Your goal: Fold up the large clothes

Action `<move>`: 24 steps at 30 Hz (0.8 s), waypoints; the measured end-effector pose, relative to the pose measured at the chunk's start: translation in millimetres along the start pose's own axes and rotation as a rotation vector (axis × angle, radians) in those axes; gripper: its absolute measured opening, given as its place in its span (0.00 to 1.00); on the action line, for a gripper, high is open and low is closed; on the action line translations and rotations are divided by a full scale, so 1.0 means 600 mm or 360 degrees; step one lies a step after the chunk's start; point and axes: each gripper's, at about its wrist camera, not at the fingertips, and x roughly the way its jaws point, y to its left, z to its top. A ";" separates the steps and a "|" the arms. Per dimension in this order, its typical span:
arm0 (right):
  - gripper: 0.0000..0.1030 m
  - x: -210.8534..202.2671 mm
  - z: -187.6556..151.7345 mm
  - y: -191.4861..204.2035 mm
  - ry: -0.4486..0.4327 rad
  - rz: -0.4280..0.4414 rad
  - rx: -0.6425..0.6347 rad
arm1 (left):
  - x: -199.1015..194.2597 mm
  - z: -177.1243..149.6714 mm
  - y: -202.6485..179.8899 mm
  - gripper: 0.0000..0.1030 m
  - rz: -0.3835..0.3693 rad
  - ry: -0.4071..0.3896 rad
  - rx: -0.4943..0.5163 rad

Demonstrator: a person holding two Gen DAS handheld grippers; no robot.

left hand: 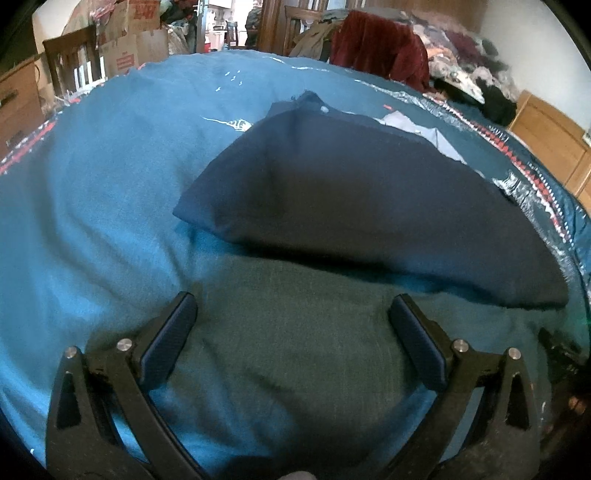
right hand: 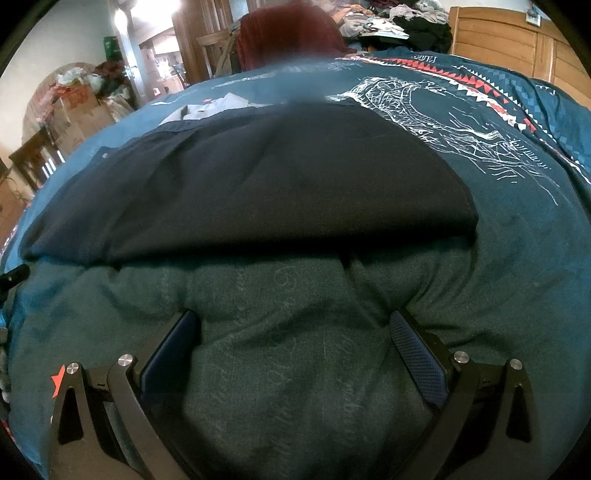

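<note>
A dark navy garment (left hand: 369, 206) lies folded flat on the teal bedspread (left hand: 92, 184), with a pale lining patch (left hand: 417, 129) showing at its far end. In the right wrist view the same navy garment (right hand: 240, 184) spreads across the middle, its near edge a fold. My left gripper (left hand: 291, 306) is open, just short of the garment's near edge, nothing between its fingers. The right gripper (right hand: 295, 321) is open too, low over the teal bedspread (right hand: 517, 240), a little short of the fold.
A dark red cloth (left hand: 376, 48) hangs over a chair beyond the bed. Loose clothes (right hand: 399, 18) pile at the headboard (right hand: 509, 40). Cardboard boxes (left hand: 129, 40) and a wooden chair (left hand: 74, 62) stand at the far left. The other gripper (left hand: 561, 350) shows at the right edge.
</note>
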 end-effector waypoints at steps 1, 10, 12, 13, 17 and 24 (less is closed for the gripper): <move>1.00 0.000 0.001 0.000 0.0000 -0.0001 0.0000 | -0.002 0.002 0.000 1.00 -0.0009 -0.0002 -0.0008; 1.00 -0.002 -0.002 0.003 -0.0010 -0.0009 -0.0006 | -0.026 0.028 0.068 0.89 -0.0535 -0.0035 -0.0586; 1.00 -0.001 -0.002 0.003 -0.0010 -0.0008 -0.0006 | -0.002 0.040 0.071 0.81 -0.0553 -0.0017 -0.0660; 1.00 -0.002 -0.002 0.003 -0.0011 -0.0008 -0.0006 | 0.007 0.044 0.071 0.75 -0.0540 -0.0014 -0.0674; 1.00 -0.001 -0.002 0.004 -0.0010 -0.0010 -0.0007 | 0.036 0.068 0.064 0.57 -0.0516 -0.0051 -0.0724; 1.00 -0.045 0.022 0.031 0.0117 0.0074 -0.0184 | 0.071 0.085 0.074 0.32 -0.0455 -0.0092 -0.0814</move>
